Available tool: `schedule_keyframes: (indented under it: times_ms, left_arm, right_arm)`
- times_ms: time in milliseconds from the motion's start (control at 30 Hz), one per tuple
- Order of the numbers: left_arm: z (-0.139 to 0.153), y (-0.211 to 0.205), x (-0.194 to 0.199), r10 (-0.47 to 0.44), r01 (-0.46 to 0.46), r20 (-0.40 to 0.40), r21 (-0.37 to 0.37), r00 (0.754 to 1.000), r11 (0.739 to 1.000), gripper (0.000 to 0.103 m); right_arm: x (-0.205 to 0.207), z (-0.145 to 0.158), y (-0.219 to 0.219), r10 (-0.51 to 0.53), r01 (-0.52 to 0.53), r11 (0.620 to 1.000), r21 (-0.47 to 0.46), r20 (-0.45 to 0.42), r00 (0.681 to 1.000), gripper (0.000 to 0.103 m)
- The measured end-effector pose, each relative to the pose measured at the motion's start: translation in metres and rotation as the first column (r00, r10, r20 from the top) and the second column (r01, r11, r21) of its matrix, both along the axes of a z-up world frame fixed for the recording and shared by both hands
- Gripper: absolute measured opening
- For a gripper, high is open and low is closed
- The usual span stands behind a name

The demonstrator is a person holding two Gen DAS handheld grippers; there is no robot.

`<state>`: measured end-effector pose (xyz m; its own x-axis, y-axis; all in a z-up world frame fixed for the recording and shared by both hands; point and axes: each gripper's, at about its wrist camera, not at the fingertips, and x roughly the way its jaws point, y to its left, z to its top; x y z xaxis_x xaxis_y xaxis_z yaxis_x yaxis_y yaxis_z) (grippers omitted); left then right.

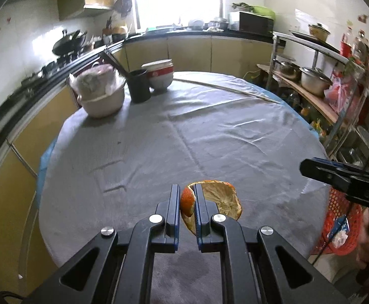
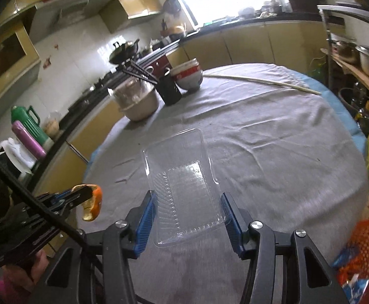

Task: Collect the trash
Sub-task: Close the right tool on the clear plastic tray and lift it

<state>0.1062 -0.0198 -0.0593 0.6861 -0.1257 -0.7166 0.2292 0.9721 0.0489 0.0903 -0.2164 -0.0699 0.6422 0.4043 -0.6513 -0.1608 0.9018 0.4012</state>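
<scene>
orange peel (image 1: 220, 200) sits pinched between the closed fingers of the left gripper (image 1: 187, 202), lifted clear of the grey tablecloth (image 1: 209, 131). seen from the right wrist, the same peel (image 2: 93, 202) hangs from that gripper's tip (image 2: 87, 192) off the left edge of the round table. right gripper (image 2: 189, 202) is clamped on a clear plastic tray (image 2: 184, 177), its blue pads (image 2: 146, 217) pressing on the tray's two long sides, the far end of the tray reaching out over the cloth. at the far left of the table stand a covered pot (image 1: 101, 93), a black chopstick holder (image 1: 139, 84) and stacked red-banded bowls (image 1: 160, 74), close together. a long pale stick (image 2: 263, 82) lies across the far edge. an orange mesh basket (image 1: 341, 225) with scraps inside sits off the right side of the table, below its edge.
</scene>
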Motion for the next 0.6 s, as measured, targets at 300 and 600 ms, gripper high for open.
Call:
schedule_keyframes:
  times_ms: [300, 600]
  left_arm:
    - [0.015, -0.029, -0.022, -0.034, 0.028, 0.068, 0.089, 0.997, 0.996, 0.011]
    - [0.014, -0.048, -0.031, -0.058, 0.050, 0.065, 0.115, 0.996, 0.992, 0.011]
  right_arm:
    - [-0.050, 0.009, -0.031, -0.062, 0.060, 0.997, 0.046, 0.033, 0.998, 0.055]
    - [-0.073, 0.004, -0.052, -0.101, 0.098, 0.993, 0.072, 0.029, 0.995, 0.055]
